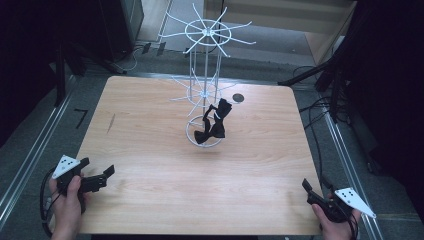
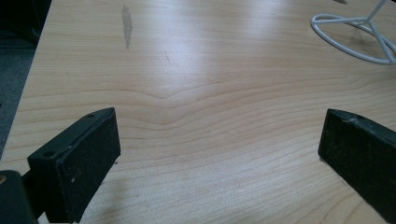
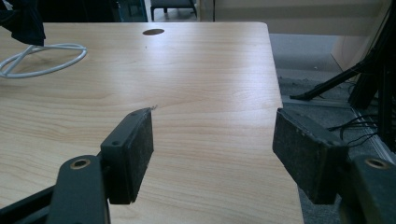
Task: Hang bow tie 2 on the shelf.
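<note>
Black fabric bow tie [image 1: 214, 121] on white wire rack [image 1: 204, 89].

Dim light is falling from above and ahead, leaving the surroundings nearly black. A pale sheen is glaring off the bench [image 2: 210, 42] in both gripper views. Soft shadows are pooling under the near, slightly blurred pads [image 3: 133, 149].

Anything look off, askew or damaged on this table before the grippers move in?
A black bow tie hangs crooked on the white wire rack, drooping onto its base ring. A dark streak mars the table. Both grippers are open, empty.
</note>
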A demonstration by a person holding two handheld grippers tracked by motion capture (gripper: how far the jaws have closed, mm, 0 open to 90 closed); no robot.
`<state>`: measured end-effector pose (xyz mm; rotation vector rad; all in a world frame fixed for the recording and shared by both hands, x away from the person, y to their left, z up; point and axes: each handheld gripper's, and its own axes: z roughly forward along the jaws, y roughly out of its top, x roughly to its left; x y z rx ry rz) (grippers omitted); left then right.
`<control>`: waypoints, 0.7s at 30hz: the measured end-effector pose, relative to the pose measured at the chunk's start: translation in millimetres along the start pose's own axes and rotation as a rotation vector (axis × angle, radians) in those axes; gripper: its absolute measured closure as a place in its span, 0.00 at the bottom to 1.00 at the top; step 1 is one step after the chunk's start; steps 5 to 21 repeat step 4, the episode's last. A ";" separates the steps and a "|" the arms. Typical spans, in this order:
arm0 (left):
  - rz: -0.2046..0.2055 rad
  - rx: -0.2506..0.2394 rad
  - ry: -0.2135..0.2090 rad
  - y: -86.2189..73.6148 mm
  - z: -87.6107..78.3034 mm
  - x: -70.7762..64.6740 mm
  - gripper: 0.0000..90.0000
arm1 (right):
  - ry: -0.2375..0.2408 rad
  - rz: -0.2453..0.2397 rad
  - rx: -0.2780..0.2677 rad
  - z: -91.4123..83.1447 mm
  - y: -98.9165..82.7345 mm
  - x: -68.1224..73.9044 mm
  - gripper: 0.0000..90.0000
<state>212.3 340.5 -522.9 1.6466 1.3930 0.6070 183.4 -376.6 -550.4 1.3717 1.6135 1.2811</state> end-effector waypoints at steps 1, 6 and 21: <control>0.000 -0.001 0.000 0.0 0.1 -0.1 0.00 | -0.006 0.007 -0.001 0.1 0.1 0.1 0.34; 0.001 0.001 -0.002 0.0 0.0 0.1 0.00 | -0.020 0.014 -0.012 0.1 0.1 0.8 0.36; 0.001 0.001 -0.002 0.0 0.0 0.1 0.00 | -0.020 0.014 -0.012 0.1 0.1 0.8 0.36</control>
